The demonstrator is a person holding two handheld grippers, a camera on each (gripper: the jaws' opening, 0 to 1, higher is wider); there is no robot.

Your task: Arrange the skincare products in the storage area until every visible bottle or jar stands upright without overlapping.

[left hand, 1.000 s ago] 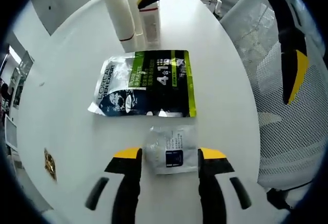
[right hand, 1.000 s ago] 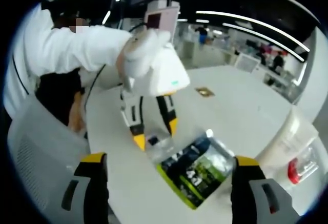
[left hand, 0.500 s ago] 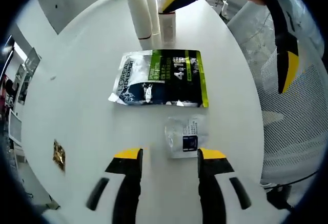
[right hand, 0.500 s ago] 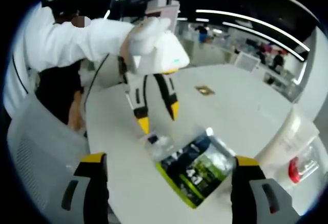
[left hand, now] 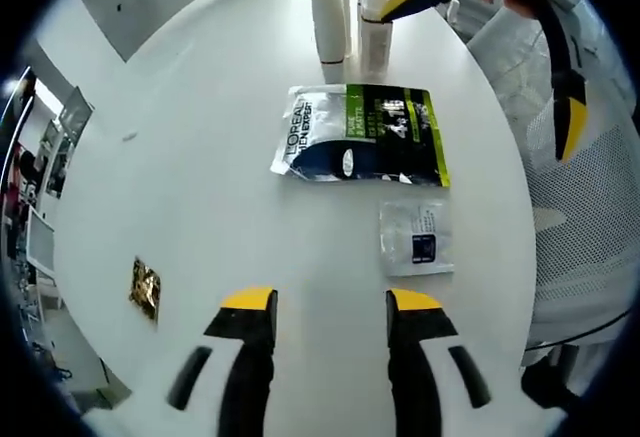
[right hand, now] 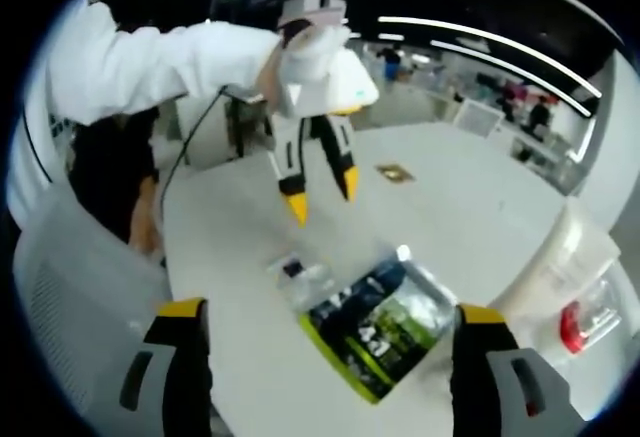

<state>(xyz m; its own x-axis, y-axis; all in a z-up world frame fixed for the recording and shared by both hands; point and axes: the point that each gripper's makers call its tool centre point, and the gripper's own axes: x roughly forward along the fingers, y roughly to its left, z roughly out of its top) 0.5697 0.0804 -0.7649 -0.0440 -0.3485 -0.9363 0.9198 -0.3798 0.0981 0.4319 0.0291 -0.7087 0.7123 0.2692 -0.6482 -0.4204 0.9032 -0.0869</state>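
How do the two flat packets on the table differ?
The pouch is larger, printed dark blue and green; the sachet is smaller, pale and translucent with one small dark label. The pouch lies nearer the bottles, the sachet nearer the left gripper. Both lie flat, apart.

The left tongs (right hand: 322, 195) have white and black jaws with yellow tips under a white housing. The person wears a white glove (right hand: 312, 45) and a white sleeve (right hand: 150, 62).
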